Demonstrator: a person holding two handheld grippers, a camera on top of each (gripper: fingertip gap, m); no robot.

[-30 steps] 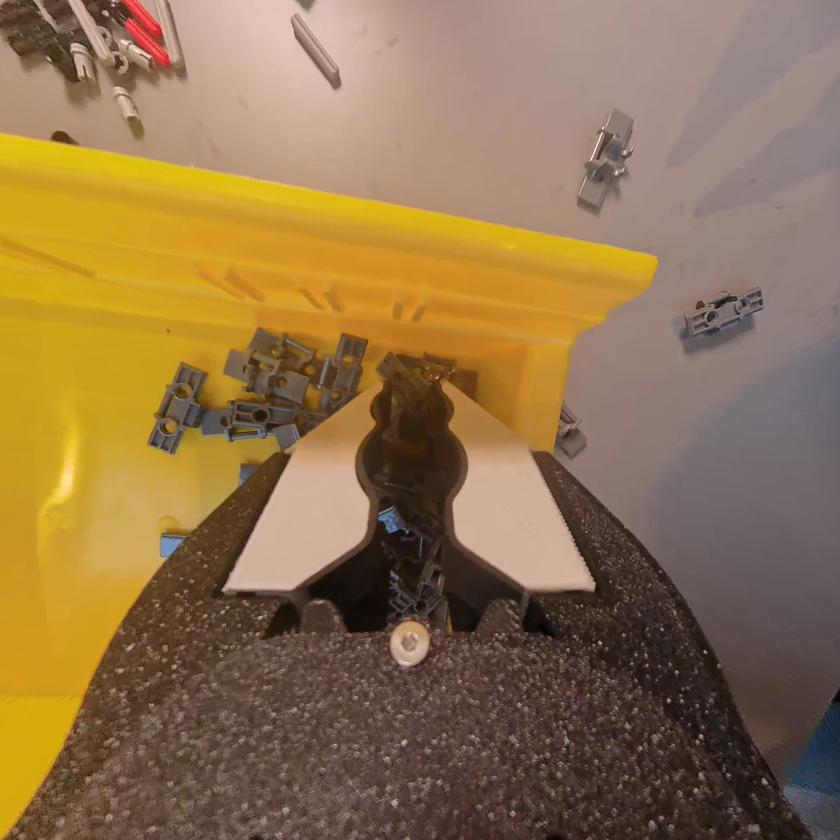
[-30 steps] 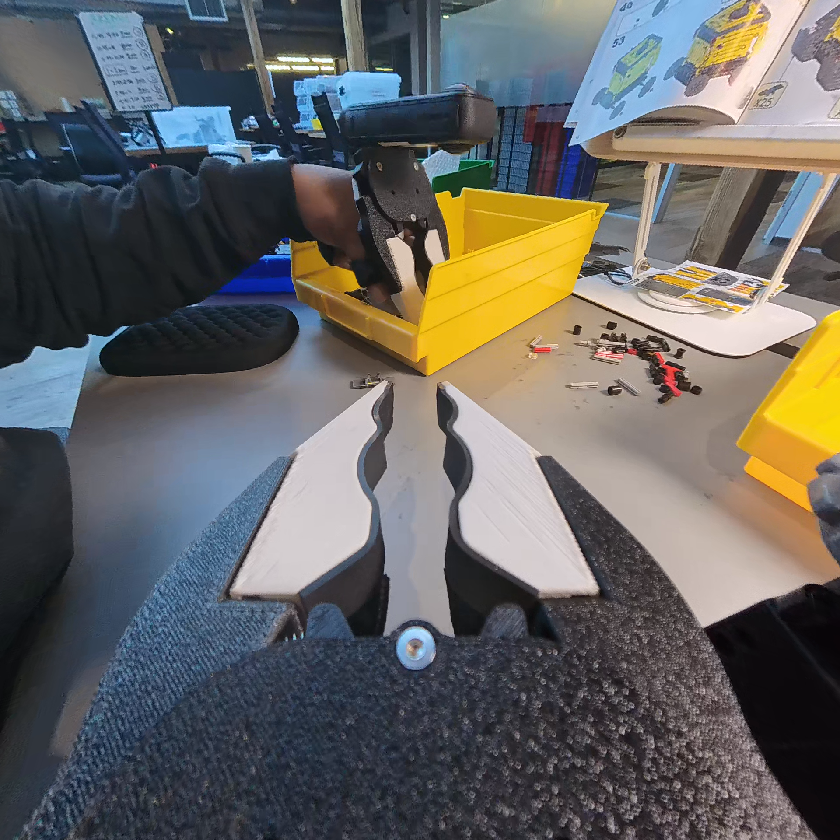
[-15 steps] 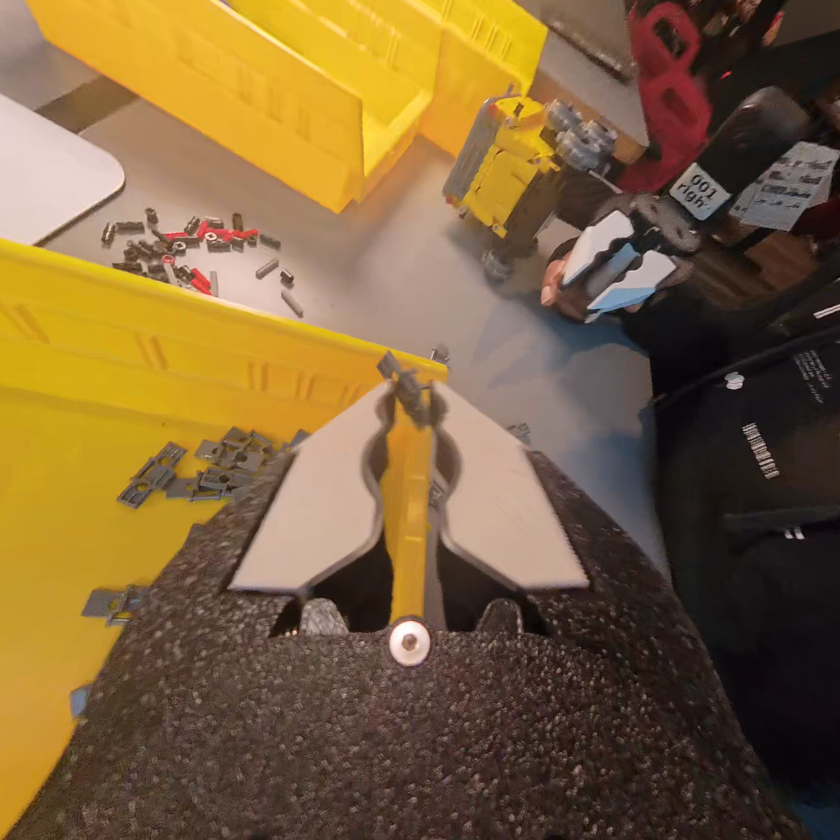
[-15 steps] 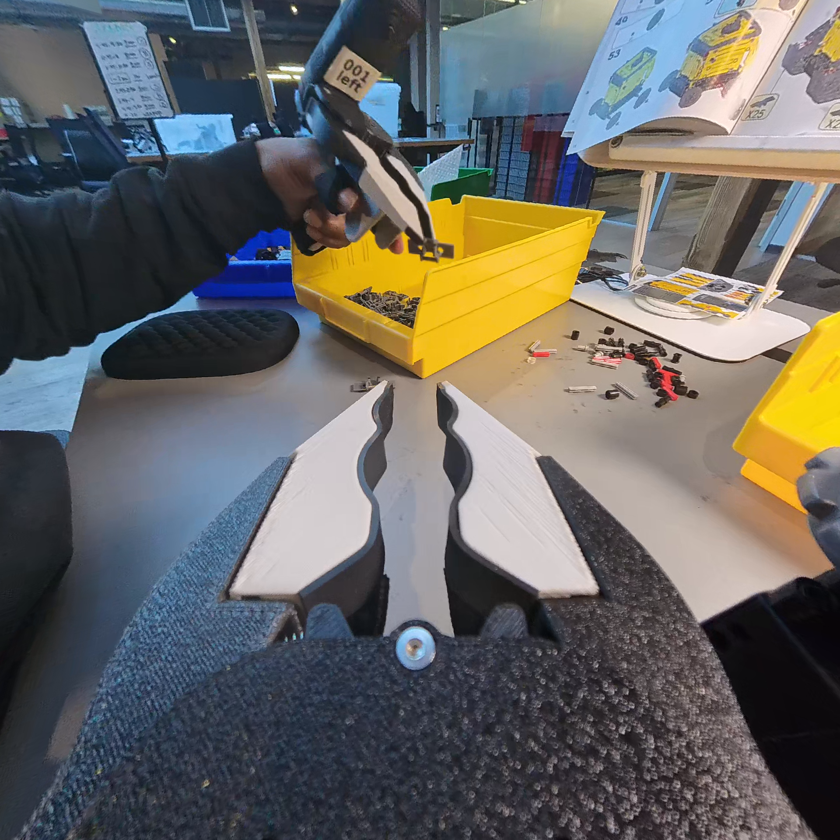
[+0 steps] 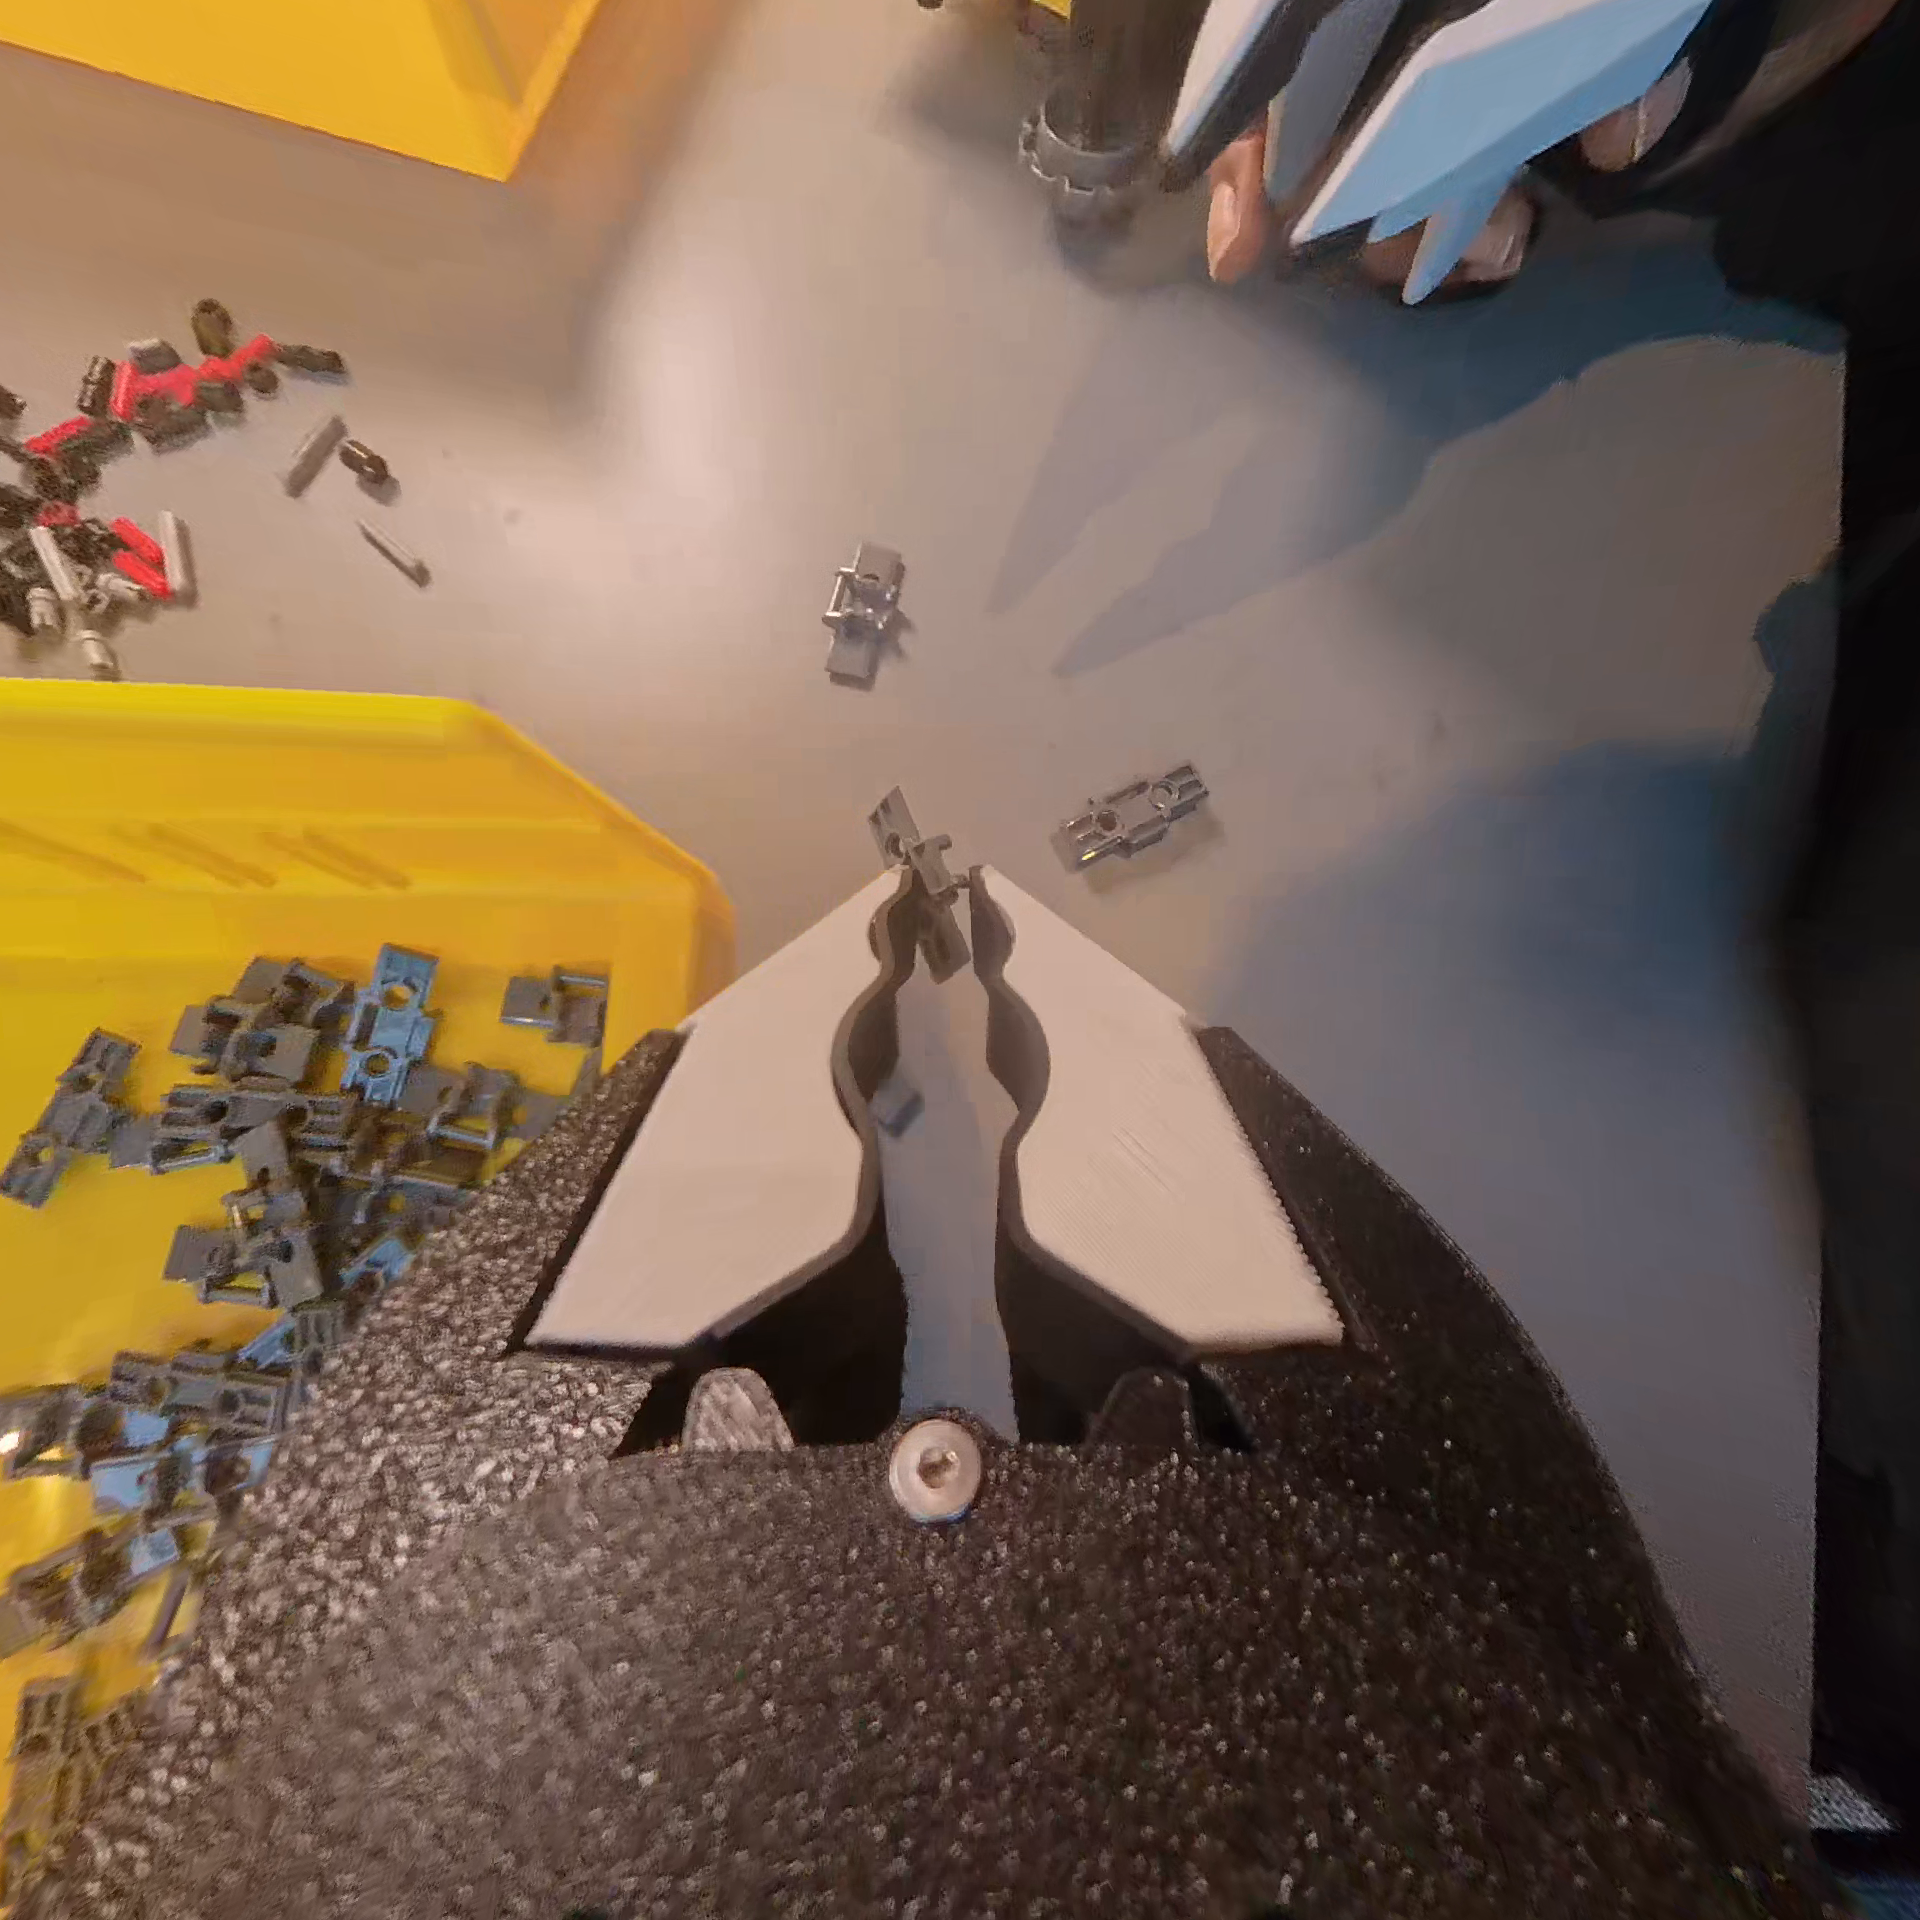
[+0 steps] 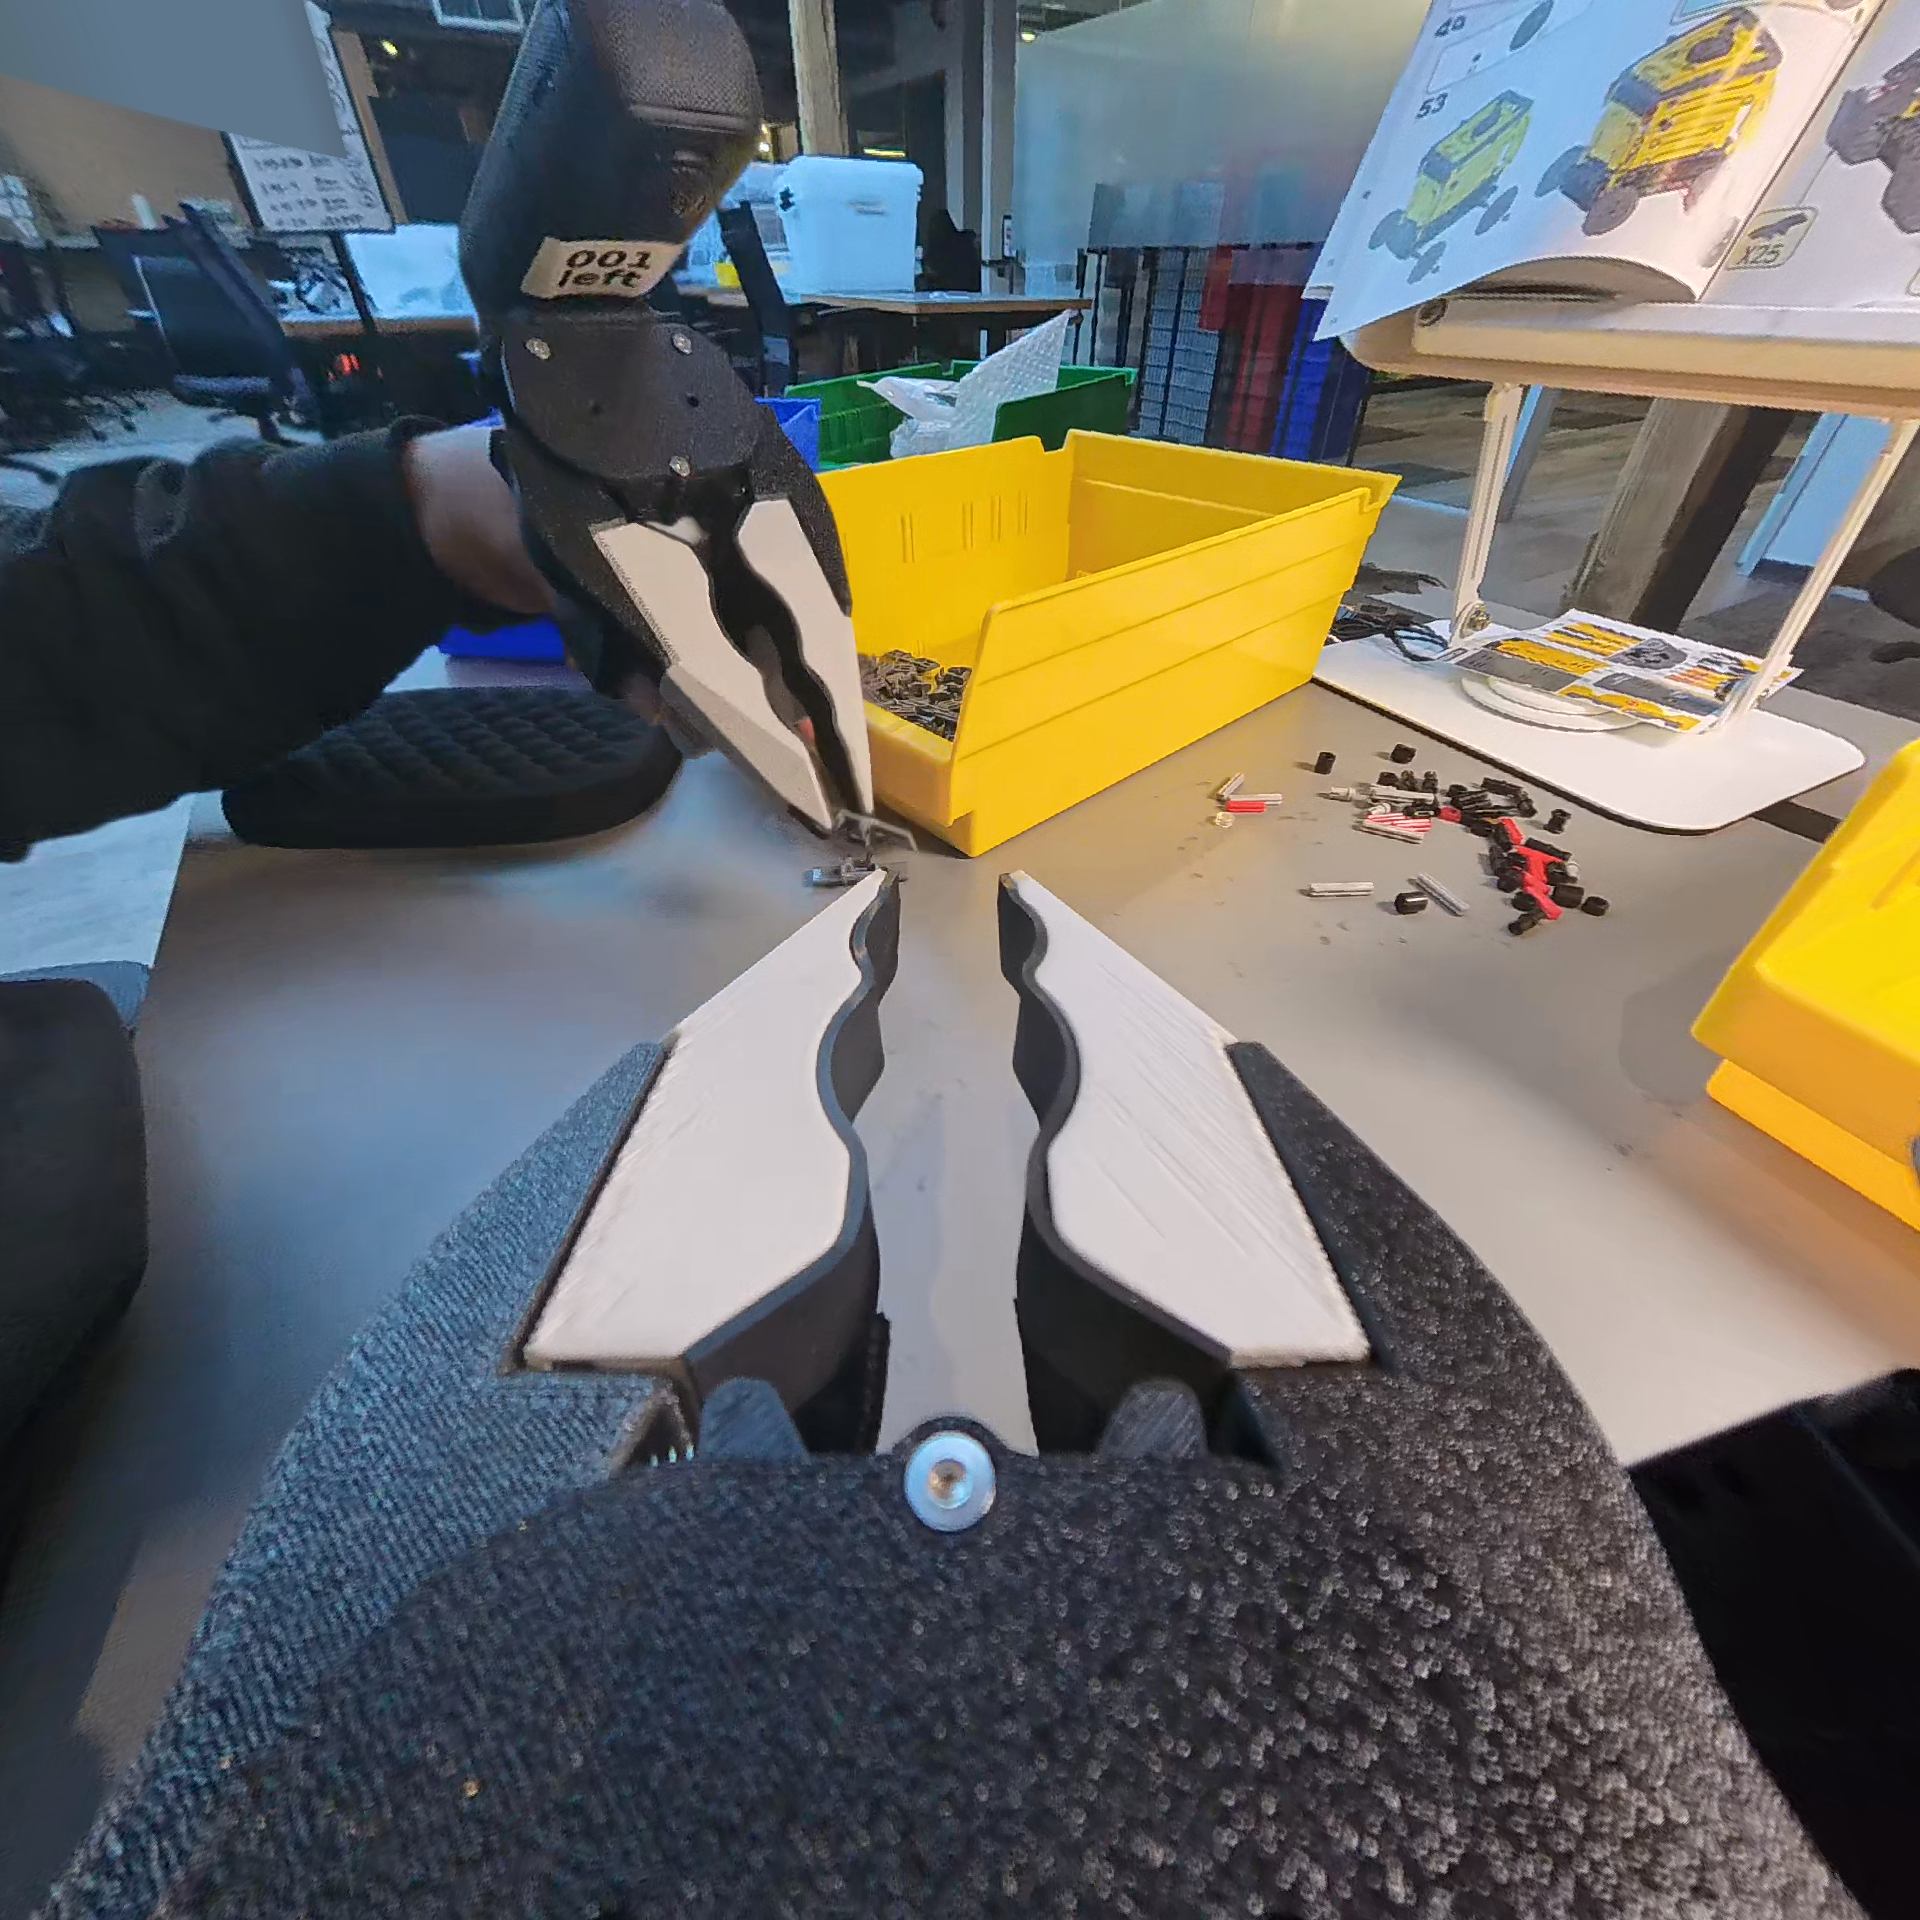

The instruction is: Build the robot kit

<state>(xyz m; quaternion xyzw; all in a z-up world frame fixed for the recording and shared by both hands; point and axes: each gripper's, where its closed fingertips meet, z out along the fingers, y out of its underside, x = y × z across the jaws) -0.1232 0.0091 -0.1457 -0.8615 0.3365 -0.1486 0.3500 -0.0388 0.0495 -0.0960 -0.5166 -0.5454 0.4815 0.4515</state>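
My left gripper (image 5: pixel 935 883) is shut on a small grey connector piece (image 5: pixel 916 868) that sticks out past the fingertips. It hangs just above the grey table beside the front corner of a yellow bin (image 5: pixel 436 769) that holds several like grey pieces (image 5: pixel 312 1091). In the right wrist view the left gripper (image 6: pixel 842 821) points down with the piece (image 6: pixel 881 831) close to the table. My right gripper (image 6: pixel 948 883) is open and empty, low over the table and facing the bin (image 6: pixel 1143 644).
Two loose grey pieces (image 5: pixel 864 608) (image 5: pixel 1132 831) lie on the table ahead. A pile of red and black pins (image 6: pixel 1475 831) lies to the right of the bin. A booklet stand (image 6: pixel 1621 665), another yellow bin (image 6: pixel 1829 1018) and a black pad (image 6: pixel 447 748) surround the area. The grippers' ends are close to 11 centimetres from one another.
My left gripper lifted a grey piece out of the yellow bin, swung up, then came down over the table beside the bin's corner. The right gripper has stayed in place.
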